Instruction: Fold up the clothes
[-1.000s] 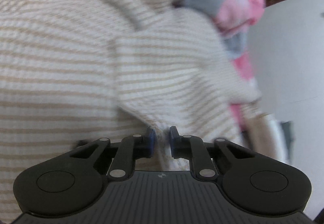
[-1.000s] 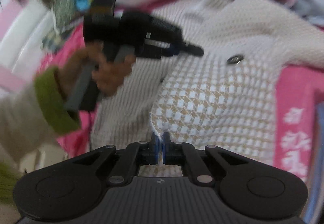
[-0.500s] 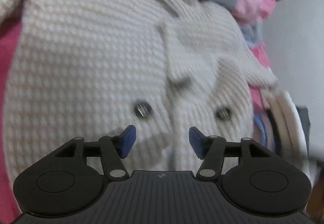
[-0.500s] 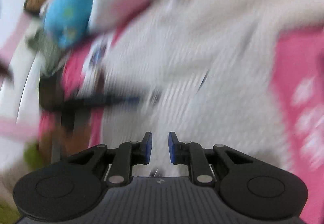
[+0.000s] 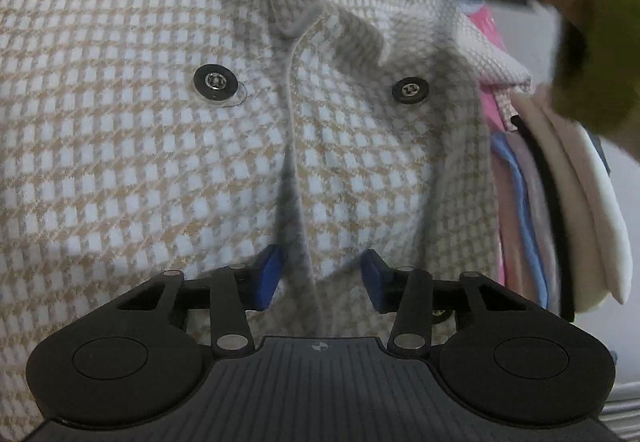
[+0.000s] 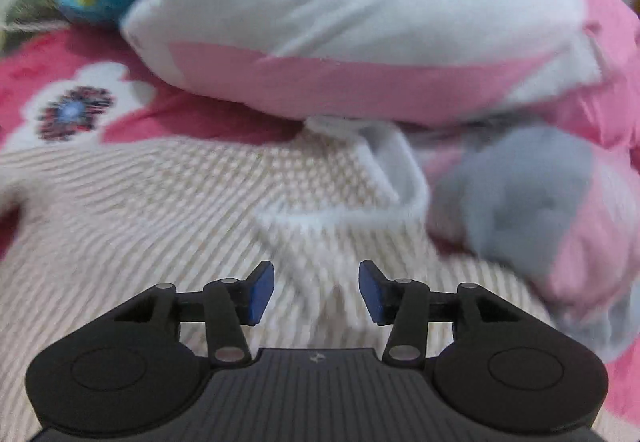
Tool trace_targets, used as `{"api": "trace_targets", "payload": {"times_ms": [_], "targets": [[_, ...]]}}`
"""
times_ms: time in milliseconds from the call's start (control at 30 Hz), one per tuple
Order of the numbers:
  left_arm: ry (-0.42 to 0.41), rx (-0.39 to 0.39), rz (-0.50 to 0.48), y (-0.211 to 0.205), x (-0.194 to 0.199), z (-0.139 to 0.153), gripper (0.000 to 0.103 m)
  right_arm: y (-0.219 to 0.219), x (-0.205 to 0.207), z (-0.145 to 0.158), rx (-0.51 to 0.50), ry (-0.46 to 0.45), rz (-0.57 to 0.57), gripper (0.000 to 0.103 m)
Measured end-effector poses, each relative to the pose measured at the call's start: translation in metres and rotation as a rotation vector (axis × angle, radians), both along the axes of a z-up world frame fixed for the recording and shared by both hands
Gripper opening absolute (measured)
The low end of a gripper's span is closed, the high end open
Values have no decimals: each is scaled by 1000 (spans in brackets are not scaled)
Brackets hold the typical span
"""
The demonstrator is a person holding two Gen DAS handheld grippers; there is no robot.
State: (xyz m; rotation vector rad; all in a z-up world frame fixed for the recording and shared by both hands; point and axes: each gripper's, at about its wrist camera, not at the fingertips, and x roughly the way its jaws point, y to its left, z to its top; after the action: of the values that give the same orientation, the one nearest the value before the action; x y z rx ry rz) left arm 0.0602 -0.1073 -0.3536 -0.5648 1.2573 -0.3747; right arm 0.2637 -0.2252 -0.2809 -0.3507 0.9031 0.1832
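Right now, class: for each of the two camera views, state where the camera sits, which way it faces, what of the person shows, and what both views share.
Left wrist: on the left tool, looking down at the houndstooth cardigan and its buttons; a green sleeve shows top right.
Right wrist: on the right tool, facing across the cardigan's collar toward a pink-and-white pillow; no body part shows.
Shared: the same cardigan.

No legible text, label, brand or number in either view. Only a small crosshair mark on the left gripper (image 5: 320, 278) body and a small, unreadable emblem on the right gripper (image 6: 316, 290) body.
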Motion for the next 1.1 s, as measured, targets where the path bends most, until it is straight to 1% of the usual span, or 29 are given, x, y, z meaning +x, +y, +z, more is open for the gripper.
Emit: {"api": "trace_targets", "payload": {"times_ms": [67,100,133,167,200,233,267,367,433,500,600,700,800,867,1000,1100], "targets": [[-8,7,-21,2,-2,-2,37,12,22,-17,-4,24,-40,56],[-13,13,-33,3,-3,-3,35,15,30,-26,-18,38,-45,57],[-19,17,-45,4,-3,-4,34,20,37,-37,-47,49,-51,56],[-26,22,-58,4,-4,-5,32,21,41,-47,-71,50,-62,54],[-32,22,-68,3,-4,-6,29,20,42,-54,-72,41,-75,51],[-37,18,-73,2,-3,-7,29,14,41,-54,-46,19,-104,36],[-42,12,-78,1,-3,-9,26,7,37,-45,-32,-20,-141,11],[-56,-13,-91,6,-5,-9,14,-14,22,-14,20,-133,-257,11],[-66,-23,-107,18,-11,-5,8,-40,12,15,122,-176,-366,11],[-77,-25,-122,24,-13,-1,5,-61,5,39,226,-225,-449,11],[-90,-34,-122,33,-15,4,3,-92,-6,67,459,-297,-555,12],[-81,-54,-105,46,-18,6,3,-98,0,66,608,-311,-567,12],[-70,-63,-91,53,-30,6,2,-76,24,41,633,-260,-501,12],[-61,-73,-83,58,-36,5,2,-63,36,25,615,-242,-468,12],[-48,-82,-80,65,-48,6,2,-50,64,-7,554,-208,-419,12],[-42,-81,-81,76,-56,5,2,-47,85,-31,474,-183,-396,14]]}}
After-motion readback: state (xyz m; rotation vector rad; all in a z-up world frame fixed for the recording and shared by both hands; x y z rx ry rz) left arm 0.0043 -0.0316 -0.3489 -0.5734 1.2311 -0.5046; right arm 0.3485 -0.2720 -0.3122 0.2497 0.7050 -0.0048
